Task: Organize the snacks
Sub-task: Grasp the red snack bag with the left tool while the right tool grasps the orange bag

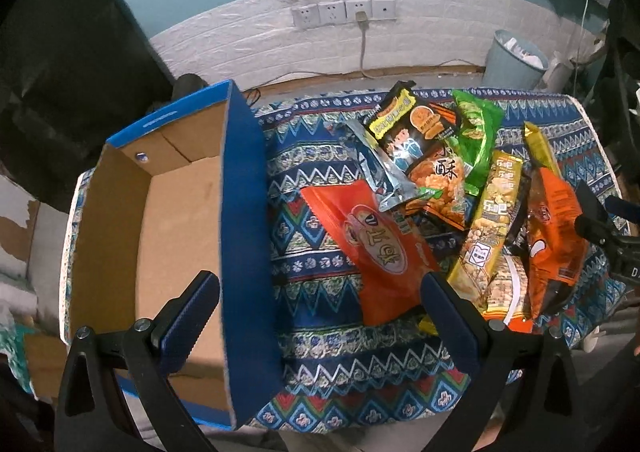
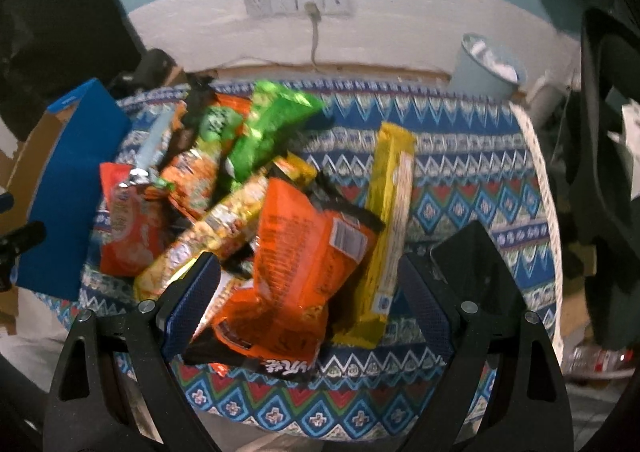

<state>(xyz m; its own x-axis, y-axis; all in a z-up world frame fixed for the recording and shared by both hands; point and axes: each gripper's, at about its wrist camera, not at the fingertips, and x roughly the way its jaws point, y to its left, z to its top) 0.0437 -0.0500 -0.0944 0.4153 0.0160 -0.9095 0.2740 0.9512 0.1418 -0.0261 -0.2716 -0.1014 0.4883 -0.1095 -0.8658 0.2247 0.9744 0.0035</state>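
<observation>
The left gripper [image 1: 320, 316] stood wide open and held nothing. Its left finger [image 1: 188, 316] hung over the interior of the cardboard box [image 1: 176, 220], and its right finger [image 1: 448, 316] hung over the lower end of the red-orange packet [image 1: 372, 248]; whether that finger touched the packet could not be determined. The blue side wall [image 1: 244, 236] of the box ran between the two fingers.

The right gripper [image 2: 308, 292] was also spread wide, with nothing clamped. The orange bag [image 2: 304, 268] lay between its fingers. The left finger [image 2: 192, 300] sat at the bag's left edge, over the yellow snack packet [image 2: 208, 236], and contact could not be confirmed. The right finger [image 2: 428, 312] stood clear of the bag, just beside the long yellow bar packet [image 2: 388, 228].

The snacks lay in an overlapping pile on the patterned tablecloth [image 1: 320, 364], to the right of the box. The pile included a green bag [image 1: 476, 140], a silver pouch [image 1: 380, 172] and a black-and-yellow packet [image 1: 404, 120]. No snack was visible inside the box.

Beyond the table, wall sockets [image 1: 344, 12] sat on a white wall, and a pale bin [image 1: 516, 60] stood at the far right.
</observation>
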